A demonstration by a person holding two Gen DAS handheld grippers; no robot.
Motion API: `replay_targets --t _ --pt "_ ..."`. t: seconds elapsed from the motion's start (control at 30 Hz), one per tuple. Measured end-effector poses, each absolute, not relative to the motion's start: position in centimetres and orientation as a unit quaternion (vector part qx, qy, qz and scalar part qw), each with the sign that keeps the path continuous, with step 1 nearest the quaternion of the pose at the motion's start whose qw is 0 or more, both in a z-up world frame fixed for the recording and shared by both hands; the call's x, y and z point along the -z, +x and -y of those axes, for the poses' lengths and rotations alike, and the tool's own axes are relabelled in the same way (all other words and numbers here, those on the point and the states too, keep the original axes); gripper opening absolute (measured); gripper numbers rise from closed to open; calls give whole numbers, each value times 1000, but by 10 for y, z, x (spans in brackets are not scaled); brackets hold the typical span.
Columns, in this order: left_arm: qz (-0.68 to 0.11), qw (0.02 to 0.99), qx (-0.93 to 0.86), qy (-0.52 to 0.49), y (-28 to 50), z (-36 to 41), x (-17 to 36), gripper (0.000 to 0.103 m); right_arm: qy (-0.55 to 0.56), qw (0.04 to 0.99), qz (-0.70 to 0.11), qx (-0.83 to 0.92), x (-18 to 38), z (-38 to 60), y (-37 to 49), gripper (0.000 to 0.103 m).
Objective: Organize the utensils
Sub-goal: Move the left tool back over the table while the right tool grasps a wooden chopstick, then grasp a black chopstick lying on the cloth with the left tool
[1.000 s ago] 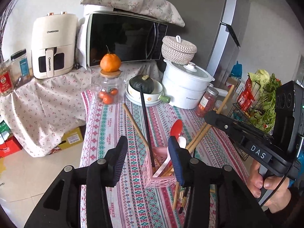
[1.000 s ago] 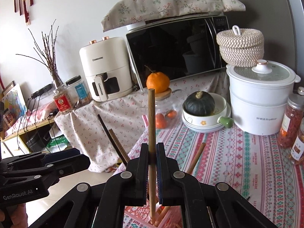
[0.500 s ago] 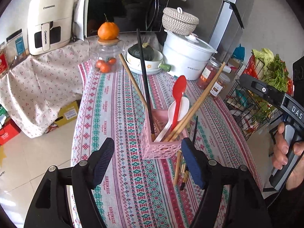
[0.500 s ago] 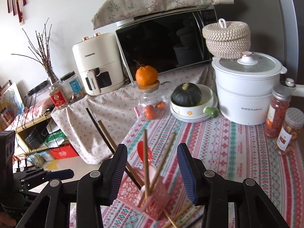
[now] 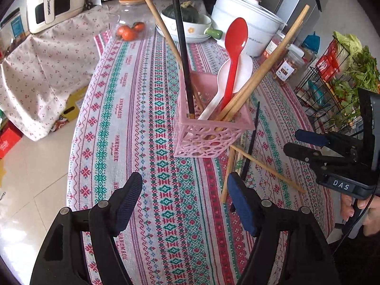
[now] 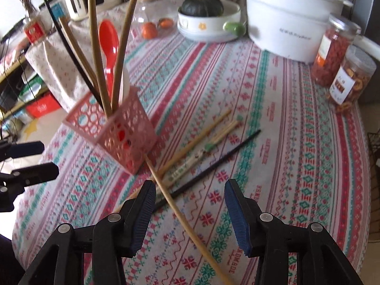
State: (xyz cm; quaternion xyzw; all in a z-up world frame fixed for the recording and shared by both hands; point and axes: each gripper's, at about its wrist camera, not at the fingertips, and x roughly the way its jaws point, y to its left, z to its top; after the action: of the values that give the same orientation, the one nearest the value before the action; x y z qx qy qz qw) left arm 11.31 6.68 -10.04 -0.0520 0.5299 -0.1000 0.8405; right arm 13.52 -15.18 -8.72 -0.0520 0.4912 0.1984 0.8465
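Observation:
A pink lattice basket (image 5: 209,133) stands on the patterned tablecloth (image 5: 133,123). It holds a red spoon (image 5: 234,45), a white spoon (image 5: 228,76), a black chopstick (image 5: 181,47) and several wooden chopsticks (image 5: 268,66). More chopsticks lie loose on the cloth beside it: a long wooden one (image 6: 180,213), a black one (image 6: 213,163) and patterned ones (image 6: 190,163). My left gripper (image 5: 184,185) hangs open over bare cloth in front of the basket. My right gripper (image 6: 190,192) is opening above the loose chopsticks, and the wooden one runs under its gap, ungripped.
At the back stand a white pot (image 6: 287,23), a bowl with a dark squash (image 6: 204,11), a glass jar of small oranges (image 5: 130,26) and two snack jars (image 6: 342,66). A wire rack of greens (image 5: 344,71) stands right of the table. The table's rounded edge drops to tiled floor on the left.
The right gripper let go of the wooden chopstick into the basket and opened. Both grippers sank toward the table and tilted down; the left one opened wider.

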Motion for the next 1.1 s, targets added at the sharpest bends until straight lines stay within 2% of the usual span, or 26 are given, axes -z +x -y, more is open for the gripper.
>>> replay_targets --t 0.2,0.37,0.57,0.63,0.77,1.03,1.1 --pt "-555 827 83 -37 117 -71 111 76 -90 802 -557 -195 127 129 144 53" --pt "-568 819 73 -17 117 -73 117 76 -99 791 -571 -195 147 118 155 52" --pt "-576 813 84 -21 116 -74 119 76 -103 788 -573 -200 160 108 167 30" --pt "-575 813 90 -23 115 -72 118 76 -103 788 -570 -206 160 105 167 29" --pt "-568 816 108 -11 111 -62 113 76 -103 786 -569 -220 156 106 166 8" --pt "-526 833 159 68 86 -13 91 76 -27 799 -573 -180 131 170 149 7" --pt "-515 834 181 79 79 5 85 73 -11 805 -572 -159 123 192 144 7"
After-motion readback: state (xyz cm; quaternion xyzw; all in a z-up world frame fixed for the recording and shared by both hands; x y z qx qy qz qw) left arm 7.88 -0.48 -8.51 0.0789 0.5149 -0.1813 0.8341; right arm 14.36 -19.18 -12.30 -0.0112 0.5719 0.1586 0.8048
